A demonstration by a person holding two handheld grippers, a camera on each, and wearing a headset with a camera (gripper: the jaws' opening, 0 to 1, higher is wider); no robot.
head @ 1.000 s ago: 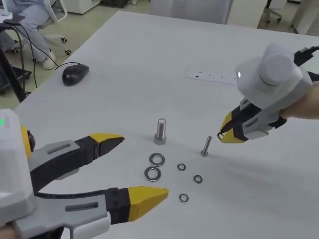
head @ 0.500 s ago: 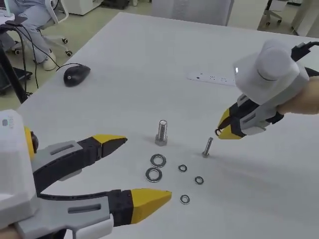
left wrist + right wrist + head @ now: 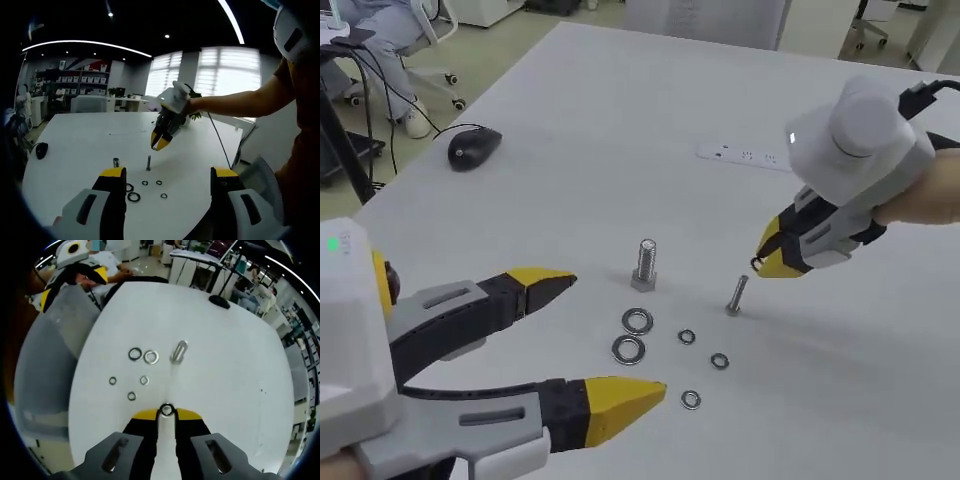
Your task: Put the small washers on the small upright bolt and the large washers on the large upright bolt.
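Observation:
My right gripper [image 3: 760, 263] is shut on a small washer [image 3: 167, 410] and hovers just above and to the right of the small upright bolt [image 3: 736, 295]. The large upright bolt [image 3: 646, 262] stands to that bolt's left. In front of it lie two large washers [image 3: 637, 321] [image 3: 627, 349]. Three small washers [image 3: 686, 337] [image 3: 719, 361] [image 3: 690, 400] lie loose in front of the small bolt. My left gripper [image 3: 620, 333] is held open low at the near left, nothing between its yellow tips. The left gripper view shows both bolts [image 3: 116, 162] [image 3: 148, 163] and the right gripper [image 3: 161, 142] over them.
A white power strip [image 3: 745, 156] lies at the back right of the white table [image 3: 570, 120]. A black mouse [image 3: 473, 146] with its cable sits at the left edge. A person sits on an office chair [image 3: 420, 40] beyond the table's left side.
My right gripper with the small washer has drifted slightly up and left, nearer above the small bolt. The left gripper has stayed about where it was.

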